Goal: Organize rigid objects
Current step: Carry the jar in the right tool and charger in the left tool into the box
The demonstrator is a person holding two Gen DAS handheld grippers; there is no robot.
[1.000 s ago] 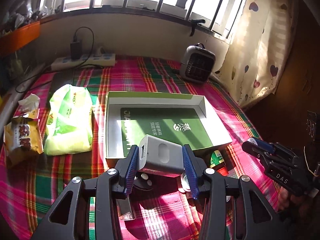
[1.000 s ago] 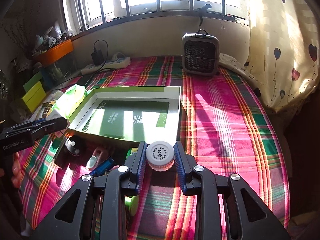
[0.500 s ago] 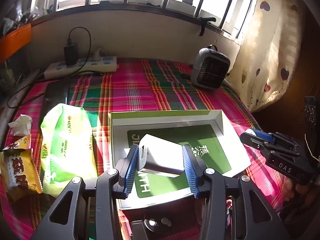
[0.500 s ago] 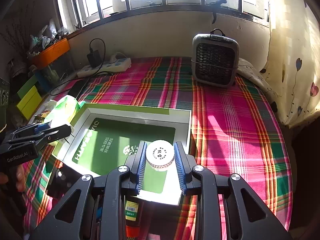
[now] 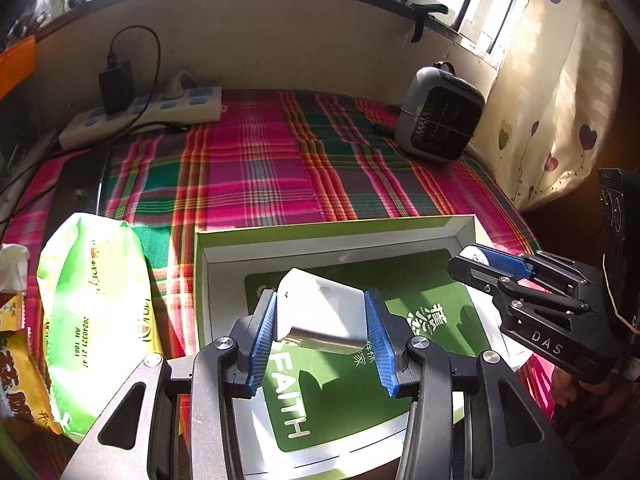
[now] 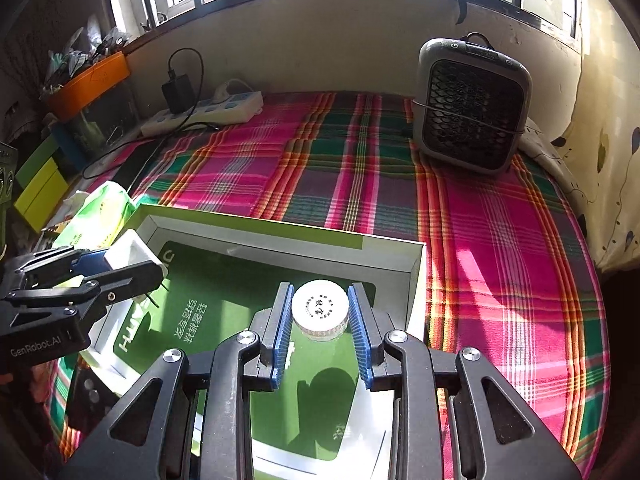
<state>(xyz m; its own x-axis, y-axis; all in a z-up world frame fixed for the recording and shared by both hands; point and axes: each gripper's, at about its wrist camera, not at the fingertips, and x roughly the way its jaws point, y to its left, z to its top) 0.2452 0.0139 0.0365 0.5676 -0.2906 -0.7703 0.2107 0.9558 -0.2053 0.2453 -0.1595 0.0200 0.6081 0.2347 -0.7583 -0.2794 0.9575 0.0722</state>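
Left wrist view: left tongs [image 5: 322, 326] clamped on a white charger block [image 5: 322, 318], held tilted above the open white box [image 5: 332, 229] with green liner, presumably for setting down inside. Right tongs [image 6: 319, 314] grip a white-capped jar [image 6: 319, 309] by its sides, cap toward the camera, over the same box near its right wall. Surface: plaid cloth [image 6: 500, 240] in pink and green. Room: barred window, power strip [image 5: 160, 110], small fan heater [image 6: 472, 106], heart-print curtain [image 5: 560, 80], green tissue pack [image 5: 92, 300] left of the box.
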